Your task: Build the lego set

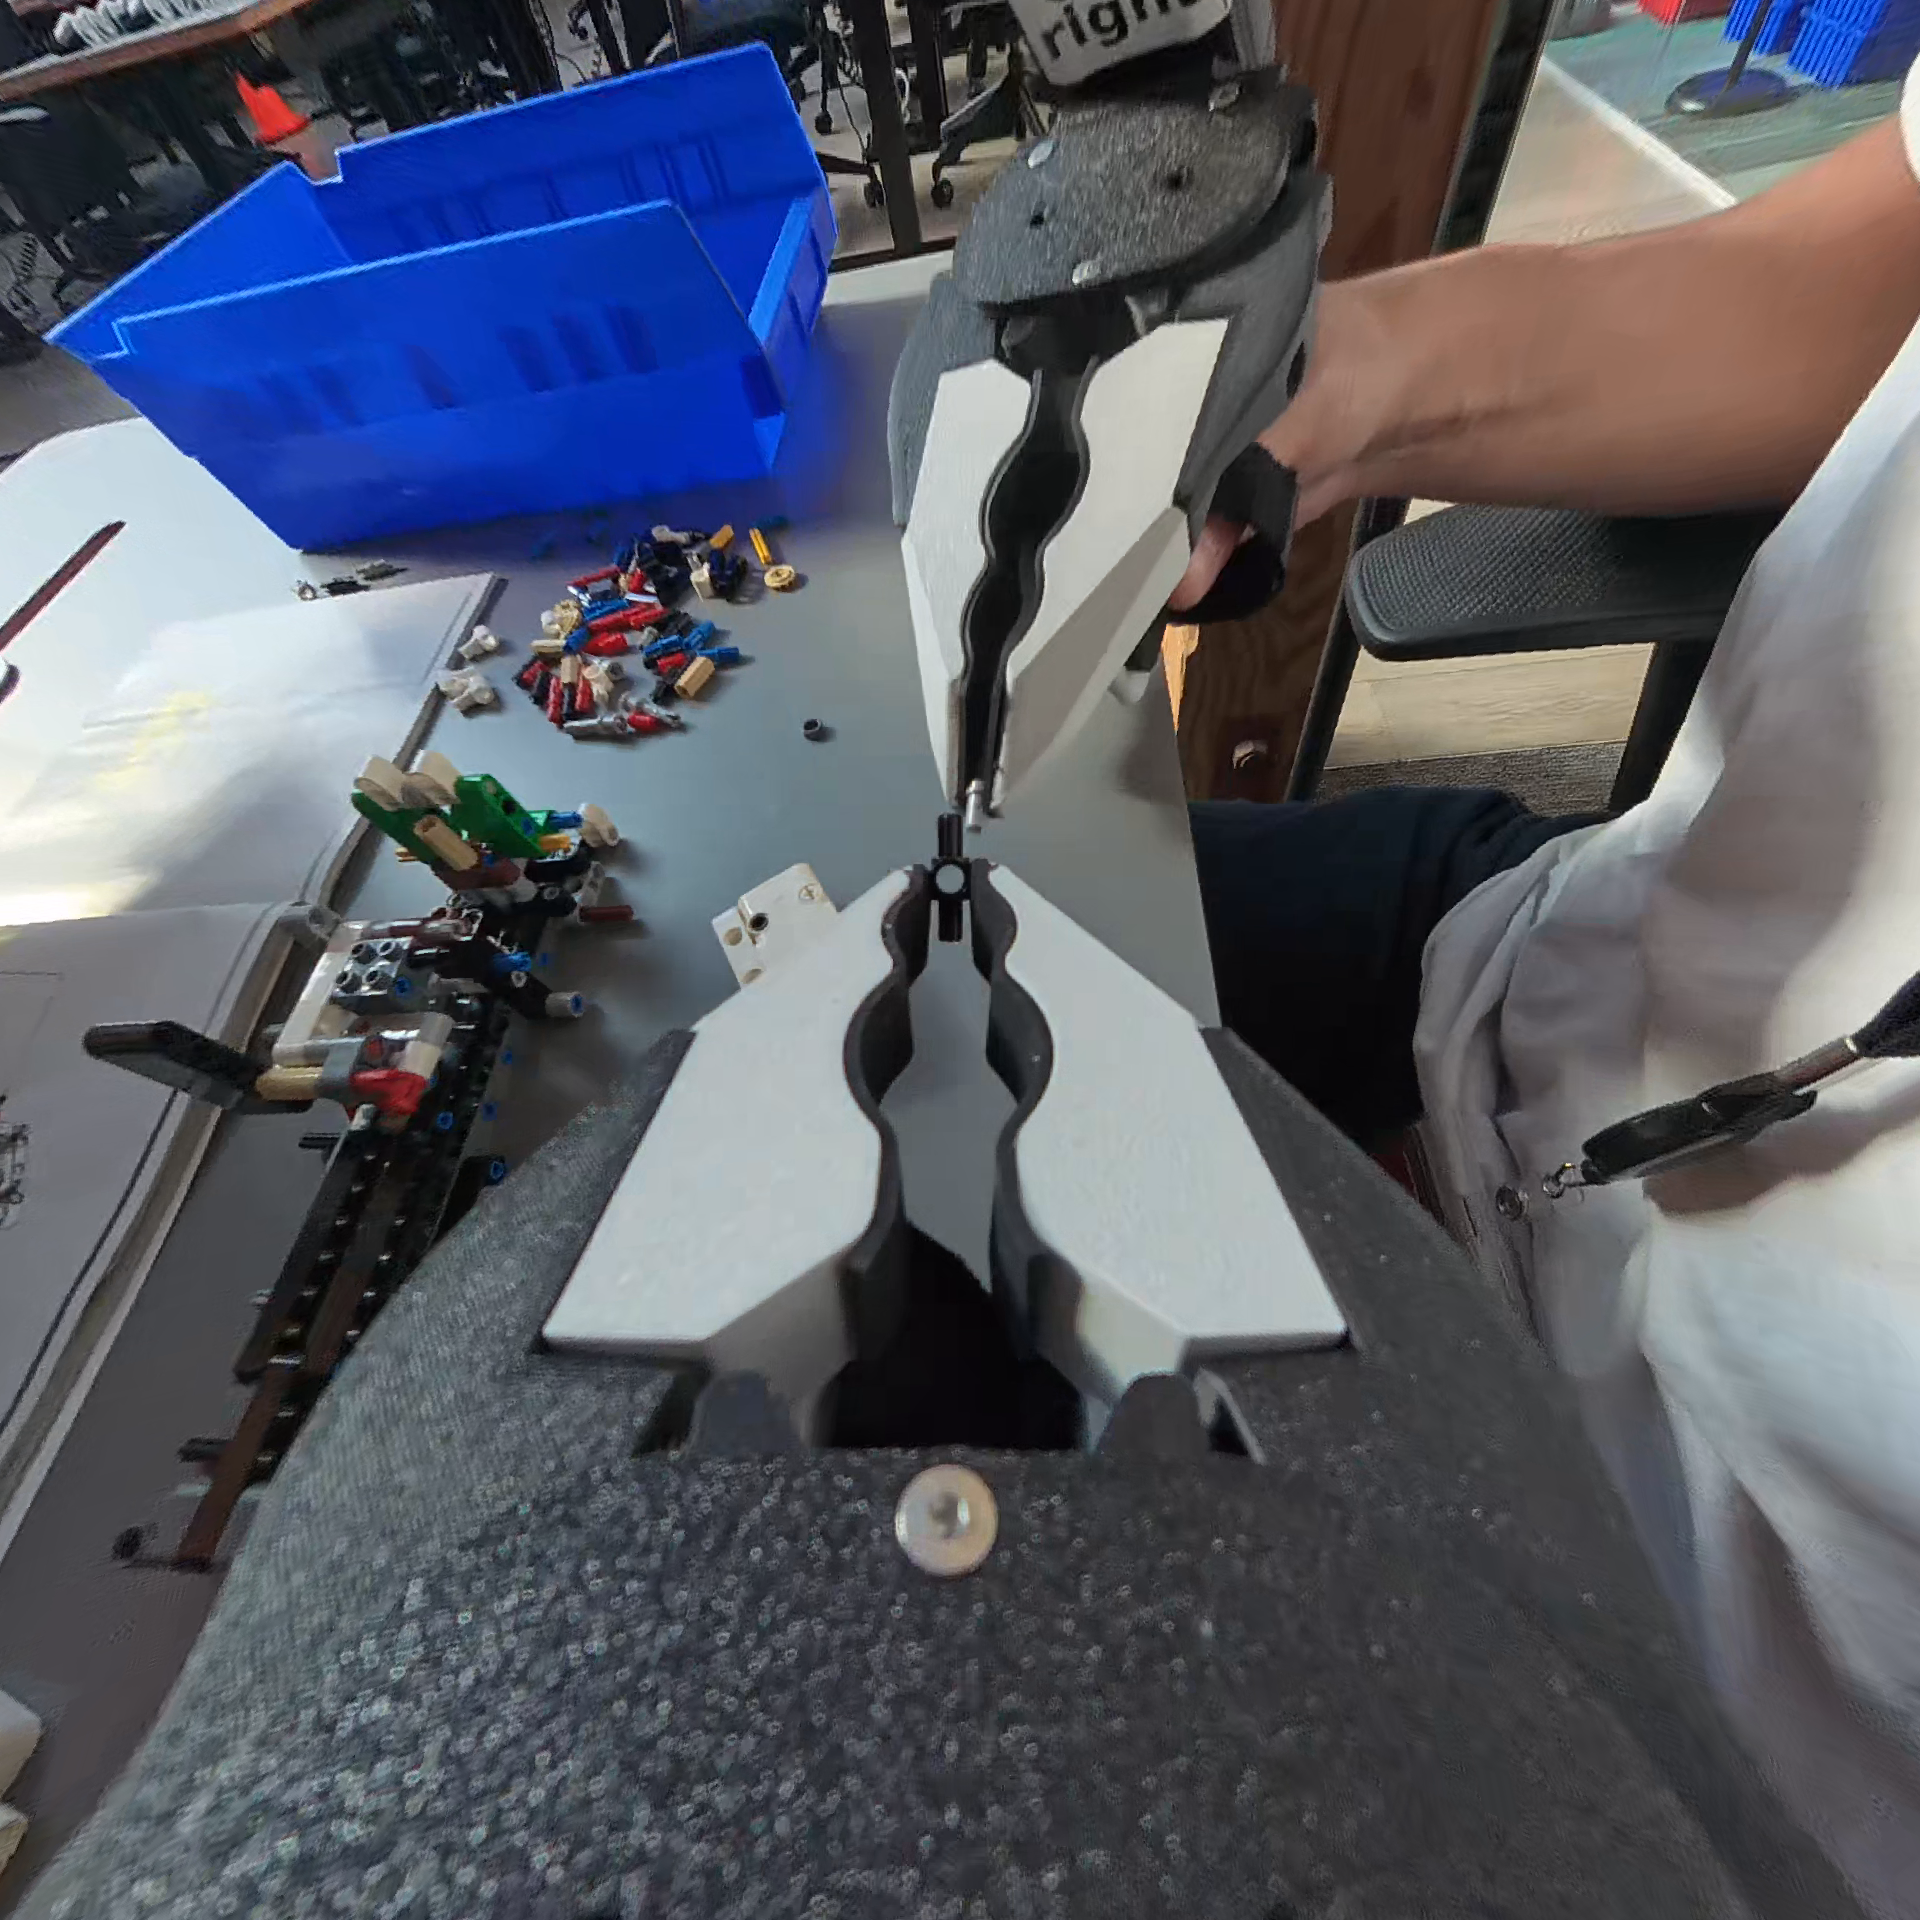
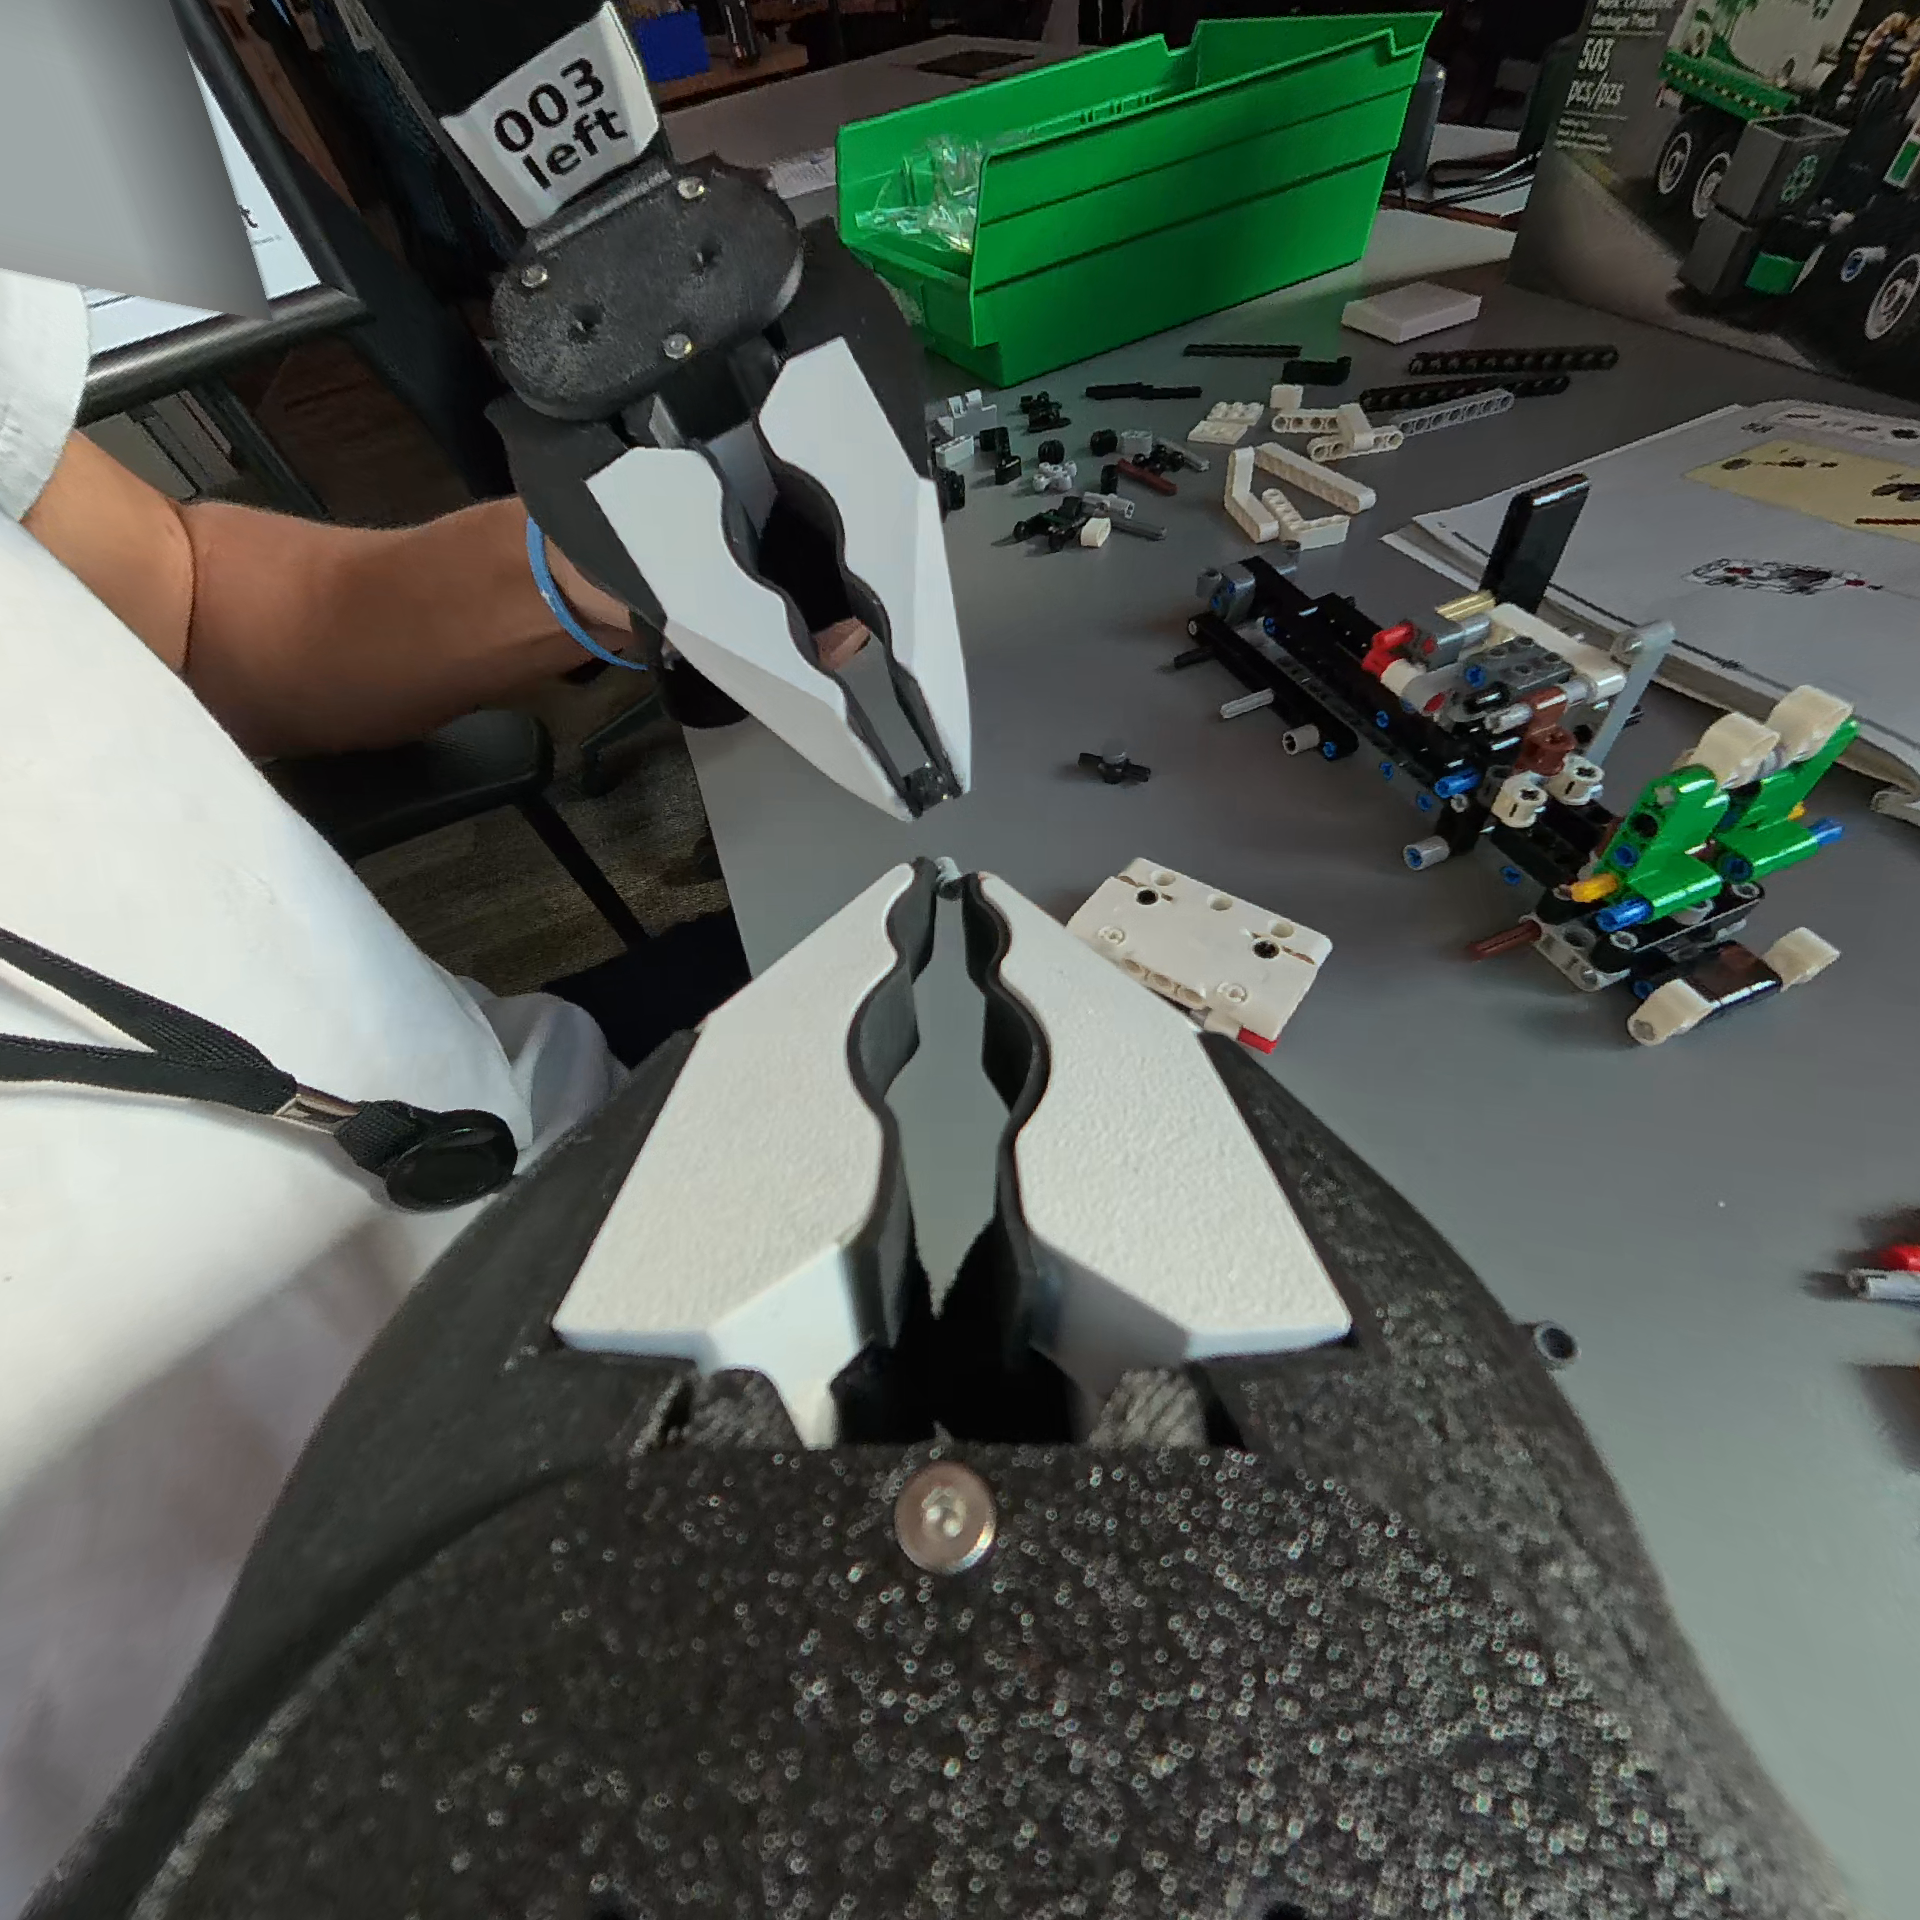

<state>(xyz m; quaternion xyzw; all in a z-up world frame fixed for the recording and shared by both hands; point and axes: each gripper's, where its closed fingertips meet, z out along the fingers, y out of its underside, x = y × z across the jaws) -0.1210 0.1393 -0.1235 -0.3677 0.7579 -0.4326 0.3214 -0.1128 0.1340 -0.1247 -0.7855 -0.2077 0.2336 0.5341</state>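
My left gripper is shut on a small black connector piece with a round hole and a stub pointing forward. It also shows in the right wrist view, with the black piece at its tips. My right gripper is shut on a small grey pin. In the left wrist view the right gripper holds the grey pin just beyond the black connector's stub, almost touching it. Both grippers hover above the grey table.
A white block lies right of my right gripper. A partly built brick vehicle and loose pieces lie on the table. A blue bin, a green bin and instruction pages lie farther off. My left and right fingertips are right by each other.
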